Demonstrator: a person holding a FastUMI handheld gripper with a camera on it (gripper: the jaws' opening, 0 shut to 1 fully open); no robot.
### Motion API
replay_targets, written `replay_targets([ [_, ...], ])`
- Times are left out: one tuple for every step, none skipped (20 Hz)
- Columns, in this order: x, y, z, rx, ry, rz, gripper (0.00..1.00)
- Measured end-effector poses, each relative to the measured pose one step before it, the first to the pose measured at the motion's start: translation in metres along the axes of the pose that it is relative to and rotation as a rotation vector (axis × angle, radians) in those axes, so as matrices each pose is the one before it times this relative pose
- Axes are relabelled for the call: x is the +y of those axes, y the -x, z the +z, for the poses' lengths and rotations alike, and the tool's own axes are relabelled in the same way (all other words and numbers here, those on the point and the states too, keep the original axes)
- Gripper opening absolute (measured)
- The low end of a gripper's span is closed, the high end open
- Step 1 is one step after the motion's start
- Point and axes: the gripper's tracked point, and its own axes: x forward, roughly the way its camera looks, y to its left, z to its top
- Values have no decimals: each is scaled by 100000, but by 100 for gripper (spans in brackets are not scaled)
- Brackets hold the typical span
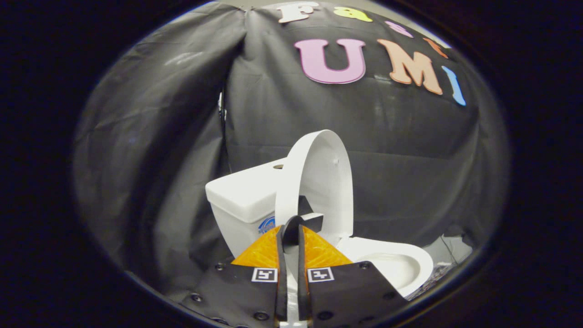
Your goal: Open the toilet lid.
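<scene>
hand-held gripper [291, 232] fingers pinched on smooth oval toilet lid [325, 182] edge, lid upright, glossy bowl [401, 266] beyond

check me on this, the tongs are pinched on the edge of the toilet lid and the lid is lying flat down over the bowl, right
Not quite. The tongs are pinched on the edge of the toilet lid, but the lid is not lying flat: it stands raised, close to upright, in front of the tank, and the bowl is uncovered. The gripper view shows this.
</scene>
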Motion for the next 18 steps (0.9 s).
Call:
replay_targets([
  [170, -15, -140, 91, 640, 674, 10],
  [271, -30, -47, 70, 686, 1044, 10],
  [203, -168, 94, 267, 1562, 1081, 10],
  [126, -7, 46, 310, 1796, 665, 10],
  [16, 126, 49, 106, 1136, 578, 10],
  [29, 262, -114, 180, -354, 1016, 10],
  [179, -322, -247, 431, -1164, 2656, 10],
  [-126, 15, 184, -545, 133, 633, 15],
  [-63, 98, 254, -721, 814, 311, 21],
  [-285, 108, 349, -1445, 1850, -618, 27],
  [-282, 249, 565, -1533, 1613, -29, 29],
  [26, 223, 767, -1510, 405, 1613, 30],
  [106, 318, 633, -2436, 743, 1899, 30],
  [-195, 557, 1029, -3149, 1204, 884, 30],
  [-516, 809, 1085, -3638, 1248, 12, 30],
  [-614, 923, 899, -3581, 416, -317, 30],
  [-944, 736, 857, -2932, -107, -1406, 30],
  [-1301, 603, 722, -2326, -493, -2216, 30],
])
